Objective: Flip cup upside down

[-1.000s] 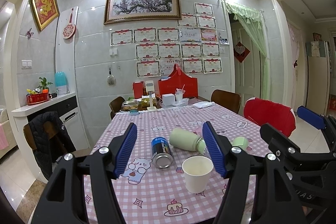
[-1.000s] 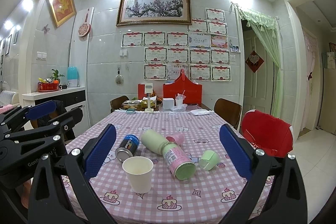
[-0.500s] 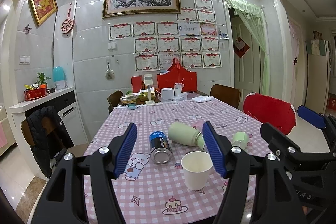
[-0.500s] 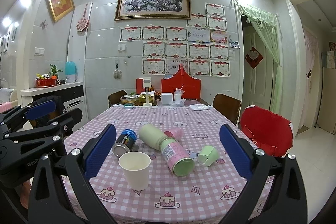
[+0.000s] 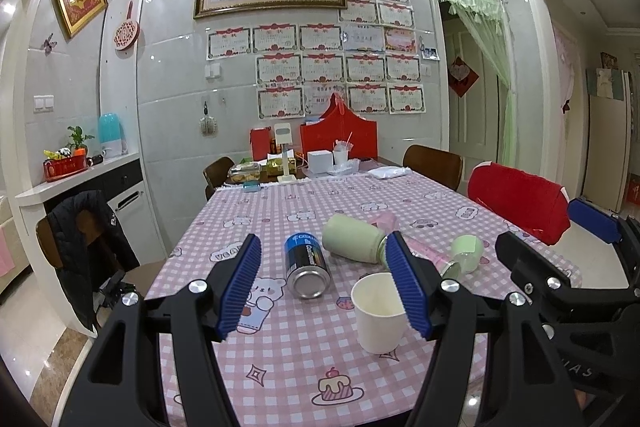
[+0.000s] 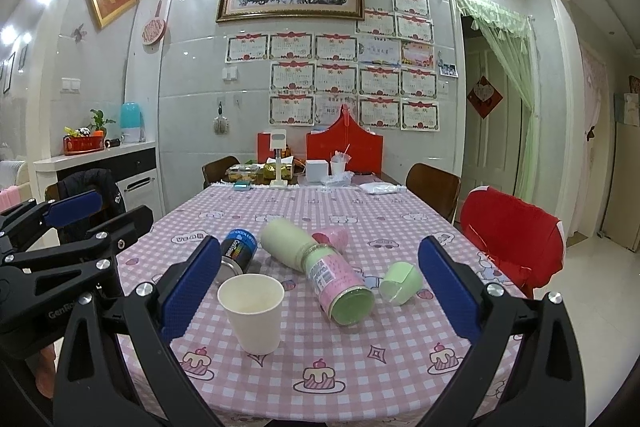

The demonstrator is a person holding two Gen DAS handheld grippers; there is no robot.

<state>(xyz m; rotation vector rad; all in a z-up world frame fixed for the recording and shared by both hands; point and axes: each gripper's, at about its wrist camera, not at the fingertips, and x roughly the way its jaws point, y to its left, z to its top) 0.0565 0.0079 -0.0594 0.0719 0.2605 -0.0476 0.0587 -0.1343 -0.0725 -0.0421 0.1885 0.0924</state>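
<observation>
A white paper cup stands upright, mouth up, on the pink checked tablecloth near the table's front edge. It also shows in the right wrist view. My left gripper is open and empty, held before the table, its right finger just beside the cup. My right gripper is open and empty, the cup next to its left finger. The right gripper shows at the right edge of the left wrist view.
A blue can lies on its side behind the cup. A green and pink bottle lies beside it, with a small green cap to the right. A red-covered chair stands at the table's right. Clutter sits at the far end.
Both grippers have dropped slightly, so the table and cup sit a little higher in view. The cup and other objects have not moved.
</observation>
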